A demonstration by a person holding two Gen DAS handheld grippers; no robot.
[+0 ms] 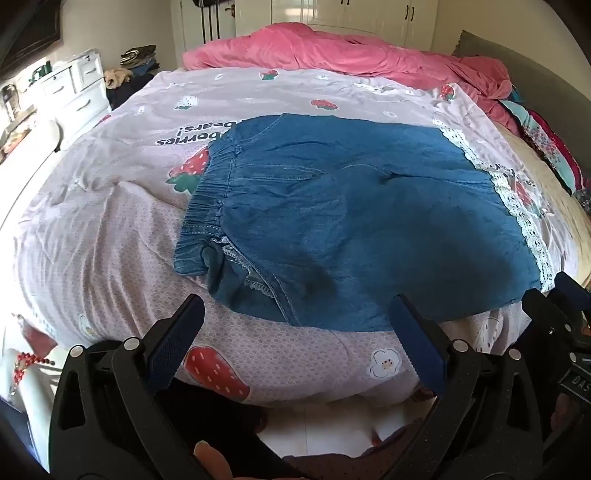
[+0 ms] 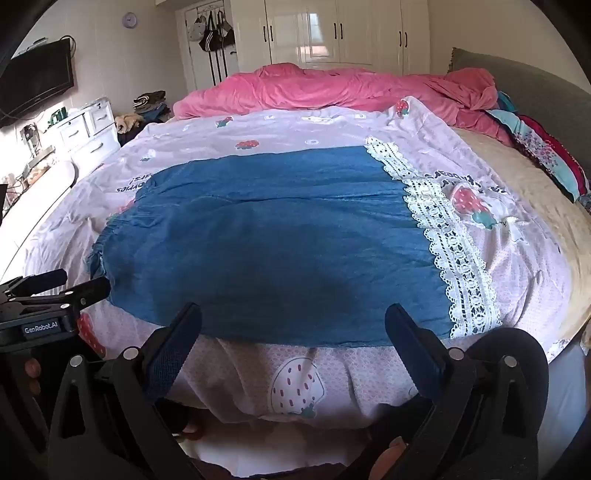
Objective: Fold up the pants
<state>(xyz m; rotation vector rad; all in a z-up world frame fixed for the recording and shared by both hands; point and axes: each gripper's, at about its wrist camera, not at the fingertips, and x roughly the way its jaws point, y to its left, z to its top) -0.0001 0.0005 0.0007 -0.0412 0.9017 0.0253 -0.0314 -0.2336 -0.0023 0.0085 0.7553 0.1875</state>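
Nearest to each camera are its own fingers. The left gripper (image 1: 295, 339) is released, with its jaws wide apart and nothing between them, and it hovers over the near edge of the bed. The right gripper (image 2: 293, 341) is released in the same way and holds nothing.

Just beyond them, the denim pants (image 1: 351, 229) lie flat on the strawberry sheet (image 1: 110, 206), already doubled leg on leg as far as I can judge. The elastic waistband (image 1: 208, 203) is at 9 o'clock and the white lace hem (image 2: 454, 254) at 3 o'clock. The near edge of the cloth lies just in front of both grippers.

I judge that the next fold should bring the hem to the waistband. To do it well, each gripper should take one hem corner and pinch all layers together. They should then lift low and carry the hem across evenly, so that the denim does not drag.

The left view alone shows the gathered waistband and the turned-out fabric at the near left corner. The right view alone shows the whole lace band, and the left gripper from the side at 9 o'clock.

Farthest, at 12 o'clock, lies a pink blanket (image 2: 332, 88), and behind it stands a white wardrobe (image 2: 332, 33).
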